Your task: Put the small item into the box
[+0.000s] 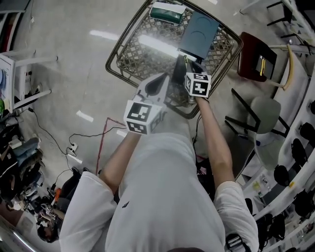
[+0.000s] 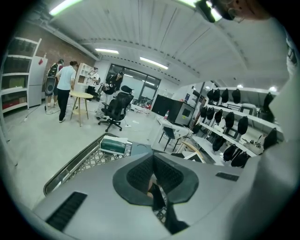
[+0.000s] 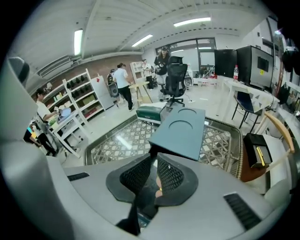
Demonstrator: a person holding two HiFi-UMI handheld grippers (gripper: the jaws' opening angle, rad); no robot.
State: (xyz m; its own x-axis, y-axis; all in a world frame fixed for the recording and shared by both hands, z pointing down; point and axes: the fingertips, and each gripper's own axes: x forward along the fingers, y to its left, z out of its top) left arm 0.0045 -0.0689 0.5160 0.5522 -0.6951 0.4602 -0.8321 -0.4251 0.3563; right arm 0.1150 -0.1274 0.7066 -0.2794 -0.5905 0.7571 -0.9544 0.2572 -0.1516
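The person's white shirt (image 1: 162,192) filled the near foreground. Beyond it, the left gripper (image 2: 152,178) and right gripper (image 3: 153,176) each had jaws pressed onto a thin dark item (image 3: 142,200). They held it over the worktop's (image 1: 142,54) near edge, short of the closed-looking teal box (image 3: 183,131). I judged it best to free one gripper to open the box first, the other holding the item level. No lettering was legible, even on the green-and-white carton (image 1: 167,12).

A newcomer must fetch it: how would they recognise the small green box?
Find the wicker-rimmed glass table. At its far edge, beside the flat blue-grey box, lies the small box: green with a white top, far smaller than its neighbour.
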